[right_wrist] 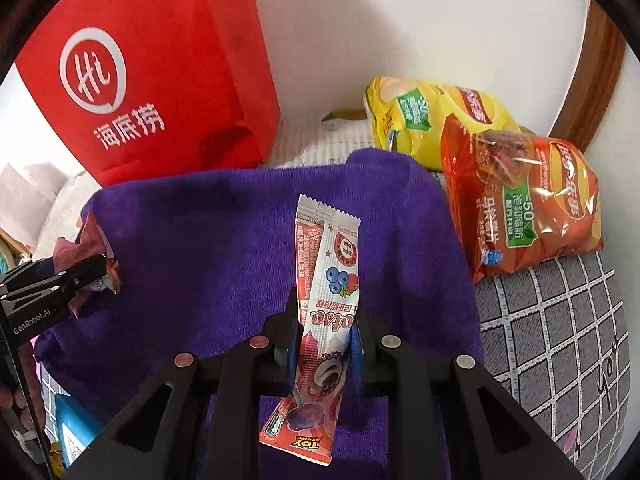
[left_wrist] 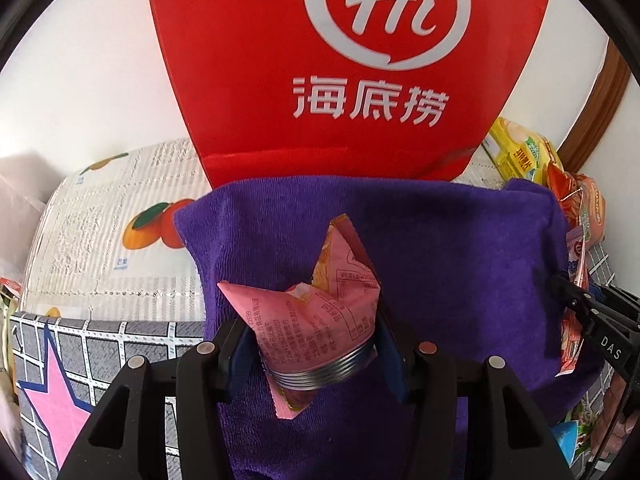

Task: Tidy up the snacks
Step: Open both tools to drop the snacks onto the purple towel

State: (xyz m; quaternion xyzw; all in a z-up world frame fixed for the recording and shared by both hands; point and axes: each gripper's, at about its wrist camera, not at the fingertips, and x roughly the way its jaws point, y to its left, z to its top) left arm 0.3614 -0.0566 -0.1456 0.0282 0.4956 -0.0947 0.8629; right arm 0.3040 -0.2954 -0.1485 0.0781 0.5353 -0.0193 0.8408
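My left gripper [left_wrist: 314, 332] is shut on a crumpled pink snack packet [left_wrist: 320, 312] and holds it over the purple towel [left_wrist: 440, 248]. It also shows at the left edge of the right wrist view [right_wrist: 86, 272]. My right gripper [right_wrist: 324, 340] is shut on a long red-and-white berry wafer bar [right_wrist: 324, 308], held upright over the purple towel [right_wrist: 200, 248]. That gripper shows at the right edge of the left wrist view [left_wrist: 576, 300] with the bar hanging from it. A red paper bag [left_wrist: 340, 80] with white logo stands behind the towel, against the wall.
A yellow chip bag [right_wrist: 424, 120] and an orange chip bag [right_wrist: 520, 200] lie at the right of the towel on the bed. The bed has a grey checked sheet [right_wrist: 560, 340] and a fruit-print quilt [left_wrist: 112, 232]. More snacks lie at lower right [left_wrist: 568, 440].
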